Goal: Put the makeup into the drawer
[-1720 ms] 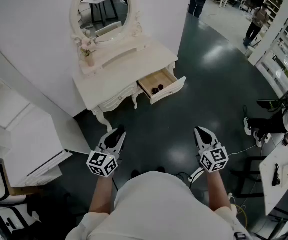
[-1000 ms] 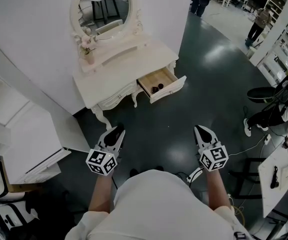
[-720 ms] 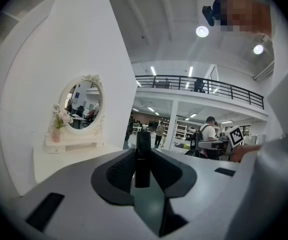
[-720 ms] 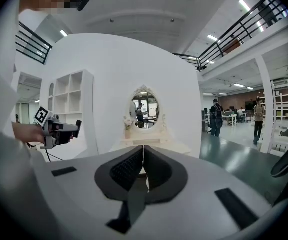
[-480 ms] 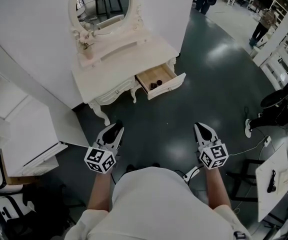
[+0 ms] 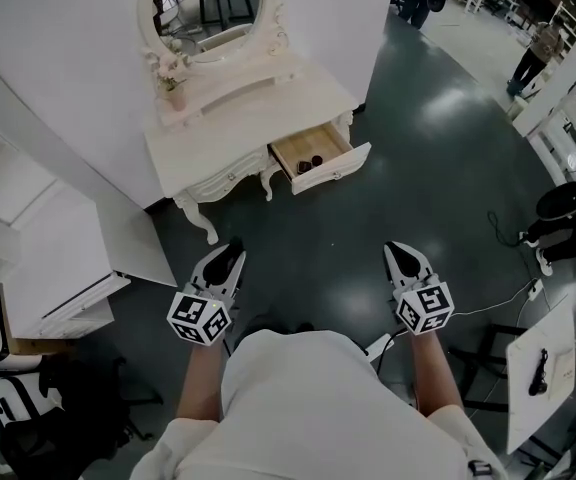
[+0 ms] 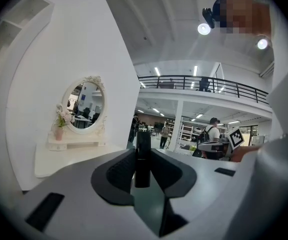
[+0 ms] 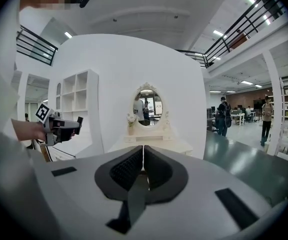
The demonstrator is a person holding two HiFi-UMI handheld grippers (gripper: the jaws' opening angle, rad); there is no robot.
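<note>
Between clenched jaws of left gripper point(image 7: 143, 165), a dark makeup tube point(image 7: 143, 146); right gripper point(image 8: 143, 160) closed, empty.

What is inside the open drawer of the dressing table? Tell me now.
Two small dark items lie on the wooden floor of the drawer, too small to identify. Any part of it still under the tabletop is covered.

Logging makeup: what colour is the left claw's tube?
Black tube, clearest in the left gripper view.
</note>
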